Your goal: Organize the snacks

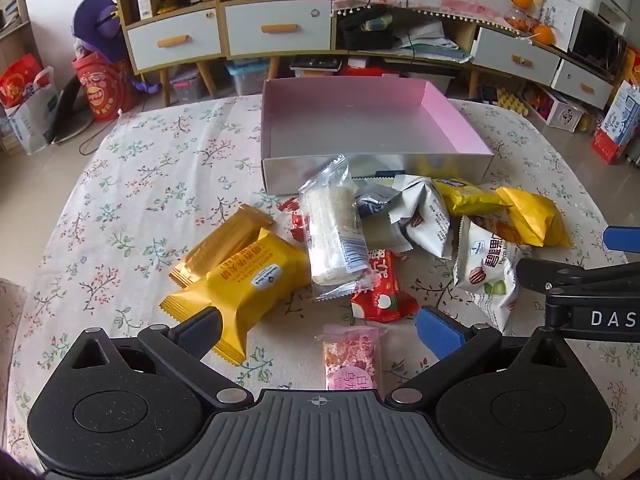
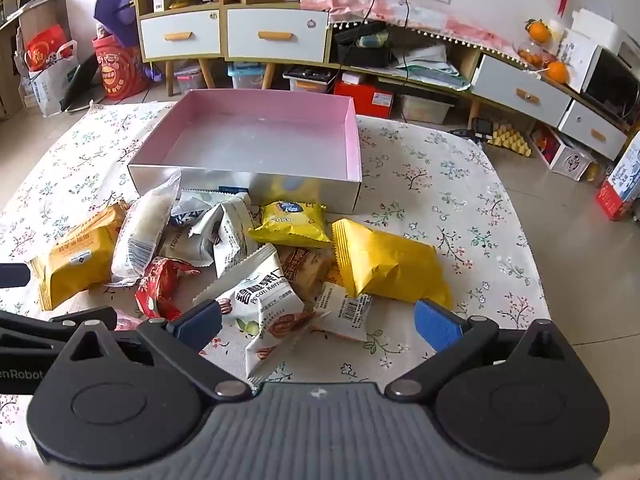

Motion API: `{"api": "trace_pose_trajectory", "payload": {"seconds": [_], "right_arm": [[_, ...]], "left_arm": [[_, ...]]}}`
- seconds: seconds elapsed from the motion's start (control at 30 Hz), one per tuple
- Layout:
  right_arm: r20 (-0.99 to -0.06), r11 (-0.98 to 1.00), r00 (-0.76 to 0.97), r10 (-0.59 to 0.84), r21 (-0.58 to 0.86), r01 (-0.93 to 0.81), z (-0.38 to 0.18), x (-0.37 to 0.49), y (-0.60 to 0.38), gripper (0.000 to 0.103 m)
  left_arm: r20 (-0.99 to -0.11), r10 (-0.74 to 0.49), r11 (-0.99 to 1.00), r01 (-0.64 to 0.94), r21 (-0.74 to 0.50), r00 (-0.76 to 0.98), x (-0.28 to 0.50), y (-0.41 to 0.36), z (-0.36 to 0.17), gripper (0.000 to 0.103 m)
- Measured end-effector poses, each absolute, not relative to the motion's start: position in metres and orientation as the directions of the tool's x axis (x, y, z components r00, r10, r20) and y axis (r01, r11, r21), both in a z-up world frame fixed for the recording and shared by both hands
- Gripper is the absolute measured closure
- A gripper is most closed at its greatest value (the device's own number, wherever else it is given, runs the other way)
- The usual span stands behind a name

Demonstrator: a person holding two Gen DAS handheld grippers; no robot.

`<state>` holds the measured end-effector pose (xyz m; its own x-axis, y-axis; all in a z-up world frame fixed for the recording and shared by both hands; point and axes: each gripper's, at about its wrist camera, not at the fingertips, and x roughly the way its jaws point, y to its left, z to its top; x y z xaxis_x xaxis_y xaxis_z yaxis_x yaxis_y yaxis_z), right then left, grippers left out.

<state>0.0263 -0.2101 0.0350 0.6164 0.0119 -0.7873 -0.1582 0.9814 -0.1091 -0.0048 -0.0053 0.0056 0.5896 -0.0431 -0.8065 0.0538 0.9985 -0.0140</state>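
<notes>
Pink packet lies between spread fingers.

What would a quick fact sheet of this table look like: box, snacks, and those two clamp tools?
container: pink box, open top, nothing inside
snacks: pile of wrapped packets on the floral tablecloth, all outside the box
nearest left gripper: pink packet and yellow wafer packet
nearest right gripper: white pecan packet
left gripper: open, holding nothing
right gripper: open, holding nothing
progress: no snack in the box yet
</notes>
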Motion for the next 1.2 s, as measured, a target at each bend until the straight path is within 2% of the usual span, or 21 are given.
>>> {"api": "trace_pose_trajectory", "payload": {"seconds": [1.2], "right_arm": [[-0.779,0.982,0.627,0.017,-0.105,-0.157,0.0403,0.0261,-0.2066,0.000]], "left_arm": [[-0.802,-0.002,1.000,0.018,0.011,0.598,-0.0045,0.0007,0.0082,0.000]]}}
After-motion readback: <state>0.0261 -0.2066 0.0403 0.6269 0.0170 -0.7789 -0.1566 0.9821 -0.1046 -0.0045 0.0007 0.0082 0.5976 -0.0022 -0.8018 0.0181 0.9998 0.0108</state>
